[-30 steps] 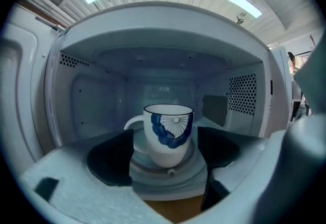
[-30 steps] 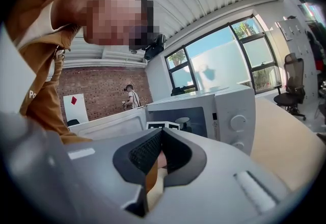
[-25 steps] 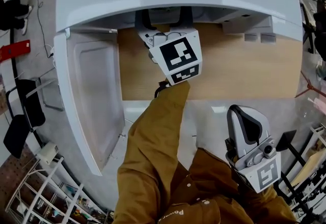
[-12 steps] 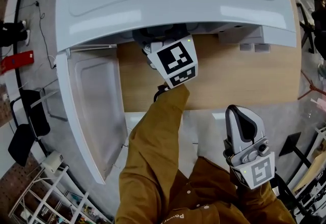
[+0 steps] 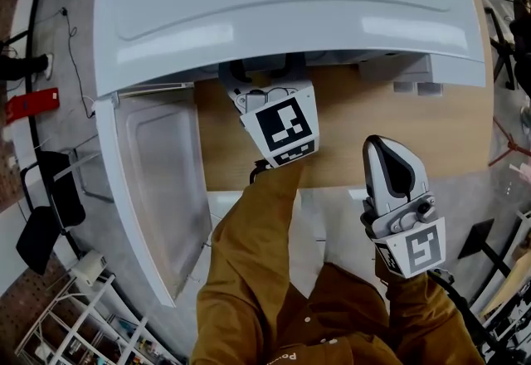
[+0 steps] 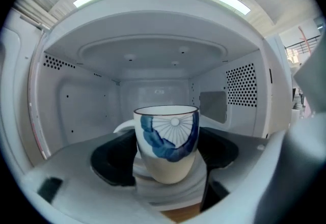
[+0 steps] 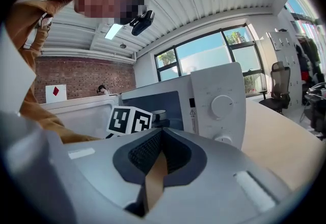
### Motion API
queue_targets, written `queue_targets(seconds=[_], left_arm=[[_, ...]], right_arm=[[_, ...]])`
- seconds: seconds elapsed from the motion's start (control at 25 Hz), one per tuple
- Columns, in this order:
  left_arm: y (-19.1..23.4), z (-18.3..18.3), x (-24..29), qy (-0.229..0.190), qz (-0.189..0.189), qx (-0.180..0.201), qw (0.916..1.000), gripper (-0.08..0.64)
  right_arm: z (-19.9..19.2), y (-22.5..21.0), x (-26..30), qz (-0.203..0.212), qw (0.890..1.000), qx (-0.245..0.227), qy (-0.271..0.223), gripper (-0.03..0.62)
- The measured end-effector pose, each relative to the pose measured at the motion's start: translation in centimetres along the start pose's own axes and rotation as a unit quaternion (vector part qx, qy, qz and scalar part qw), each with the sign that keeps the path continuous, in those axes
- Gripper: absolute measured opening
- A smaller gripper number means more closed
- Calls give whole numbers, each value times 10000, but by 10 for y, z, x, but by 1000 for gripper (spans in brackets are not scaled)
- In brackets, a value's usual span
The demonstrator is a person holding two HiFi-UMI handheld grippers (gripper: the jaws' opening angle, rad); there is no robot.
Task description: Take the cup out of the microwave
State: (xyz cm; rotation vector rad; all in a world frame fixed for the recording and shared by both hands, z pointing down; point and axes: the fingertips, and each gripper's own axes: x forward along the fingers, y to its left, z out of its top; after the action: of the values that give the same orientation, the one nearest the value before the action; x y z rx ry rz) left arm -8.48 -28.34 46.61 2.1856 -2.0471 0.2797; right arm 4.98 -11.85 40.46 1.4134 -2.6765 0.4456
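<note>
Reaches into the open microwave (image 5: 274, 7) with the left gripper (image 5: 265, 77), black pads (image 6: 114, 162) shut against both sides of the cup (image 6: 167, 141) (white, with a blue fan-like pattern, handle to the left). Holds that cup just inside the cavity mouth, above the white turntable plate (image 6: 168, 190); cannot tell whether touching it or lifted. Carries the right gripper (image 5: 390, 168) over the front edge of the wooden counter (image 5: 415, 119), right of the mustard sleeve (image 5: 249, 255), with jaws pressed together on nothing. Door (image 5: 158, 181) swung wide at the microwave's left.
</note>
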Motion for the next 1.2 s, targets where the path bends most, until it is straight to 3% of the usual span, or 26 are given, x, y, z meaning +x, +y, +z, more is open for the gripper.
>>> queue_targets(seconds=[0.32, 0.48, 0.72, 1.2], left_arm=[[-1, 8, -28, -211, -165, -41, 9996, 373], [-5, 23, -51, -555, -155, -508, 9970, 373], [-13, 28, -93, -376, -234, -651, 9969, 373], [-17, 71, -173, -212, -512, -451, 9974, 373]], right_arm=[[-7, -8, 7, -50, 9998, -119, 137, 6], [-4, -5, 7, -46, 9999, -111, 125, 6], [7, -5, 6, -94, 9999, -124, 15, 6], [52, 4, -1, -142, 9994, -245, -214, 5]])
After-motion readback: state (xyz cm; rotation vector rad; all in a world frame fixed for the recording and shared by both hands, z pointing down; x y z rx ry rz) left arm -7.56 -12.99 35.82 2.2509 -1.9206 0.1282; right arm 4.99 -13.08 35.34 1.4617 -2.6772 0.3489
